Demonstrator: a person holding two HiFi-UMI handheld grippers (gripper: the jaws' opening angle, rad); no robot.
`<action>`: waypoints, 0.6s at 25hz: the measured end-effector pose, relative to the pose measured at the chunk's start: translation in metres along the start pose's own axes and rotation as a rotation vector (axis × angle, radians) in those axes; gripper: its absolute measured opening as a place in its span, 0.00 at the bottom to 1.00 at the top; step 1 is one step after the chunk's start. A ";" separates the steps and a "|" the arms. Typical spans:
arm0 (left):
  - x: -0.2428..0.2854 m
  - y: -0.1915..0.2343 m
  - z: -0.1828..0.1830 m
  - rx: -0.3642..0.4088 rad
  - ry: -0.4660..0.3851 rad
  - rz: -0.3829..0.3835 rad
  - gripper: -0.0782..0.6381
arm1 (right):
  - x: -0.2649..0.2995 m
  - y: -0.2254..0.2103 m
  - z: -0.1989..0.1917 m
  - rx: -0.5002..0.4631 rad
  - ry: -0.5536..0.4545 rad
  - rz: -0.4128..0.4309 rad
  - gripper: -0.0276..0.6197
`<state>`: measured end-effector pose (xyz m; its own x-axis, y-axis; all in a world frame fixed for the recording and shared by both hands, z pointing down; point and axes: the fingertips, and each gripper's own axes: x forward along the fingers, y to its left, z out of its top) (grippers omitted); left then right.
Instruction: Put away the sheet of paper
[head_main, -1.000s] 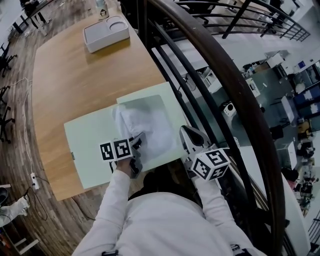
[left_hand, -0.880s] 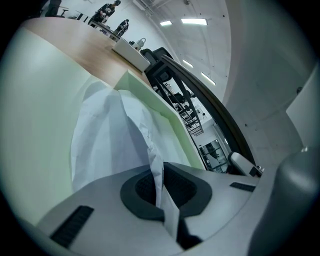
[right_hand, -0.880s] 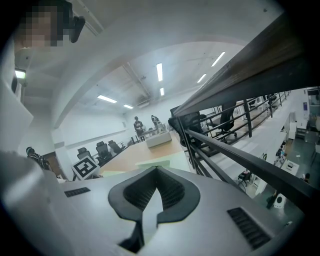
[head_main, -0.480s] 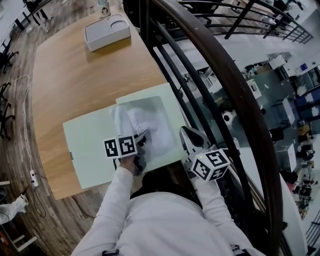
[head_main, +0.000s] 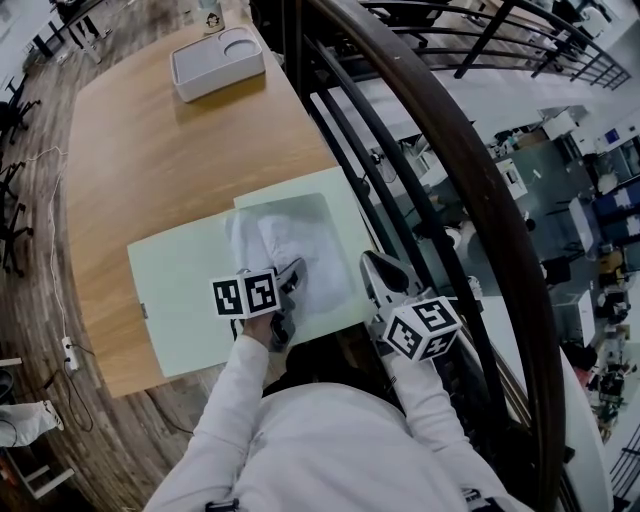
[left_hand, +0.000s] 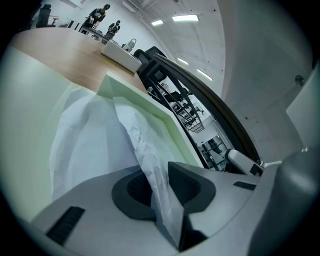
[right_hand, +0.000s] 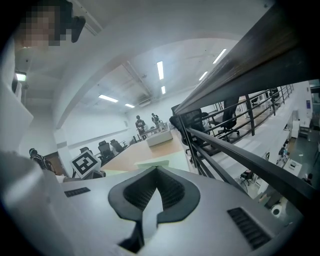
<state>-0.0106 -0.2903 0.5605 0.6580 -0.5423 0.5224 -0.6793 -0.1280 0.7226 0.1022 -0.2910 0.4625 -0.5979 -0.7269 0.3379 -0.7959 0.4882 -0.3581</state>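
Note:
A crumpled white sheet of paper (head_main: 290, 245) lies on the right half of a pale green folder (head_main: 180, 290) spread open on the wooden table (head_main: 150, 150). My left gripper (head_main: 293, 272) is at the sheet's near edge. In the left gripper view the paper (left_hand: 95, 145) rises in a fold and runs down between the jaws of that gripper (left_hand: 155, 172). The jaws are opening, with a narrow gap at the pads. My right gripper (head_main: 368, 262) hovers beside the folder's right edge, next to the railing. It is shut (right_hand: 157, 172) with nothing in it.
A white tray (head_main: 217, 62) sits at the table's far end. A dark curved railing (head_main: 430, 150) runs close along the table's right side, with a drop to a lower floor beyond it. A cable and power strip (head_main: 68, 360) lie on the floor at the left.
My left gripper has slid a little right and farther onto the folder, and the sheet's near fold has shifted with it. The right gripper has stayed put.

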 end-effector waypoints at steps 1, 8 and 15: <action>-0.001 0.000 0.001 0.007 0.000 0.006 0.24 | 0.001 0.001 0.001 -0.001 -0.001 0.003 0.08; -0.013 0.000 0.009 0.106 -0.004 0.090 0.40 | 0.003 0.005 0.006 -0.012 -0.004 0.014 0.08; -0.023 0.009 0.009 0.209 0.007 0.177 0.43 | 0.006 0.010 0.008 -0.019 -0.010 0.035 0.08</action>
<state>-0.0353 -0.2866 0.5511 0.5249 -0.5656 0.6360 -0.8358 -0.2011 0.5109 0.0917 -0.2942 0.4543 -0.6246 -0.7140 0.3163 -0.7761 0.5224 -0.3533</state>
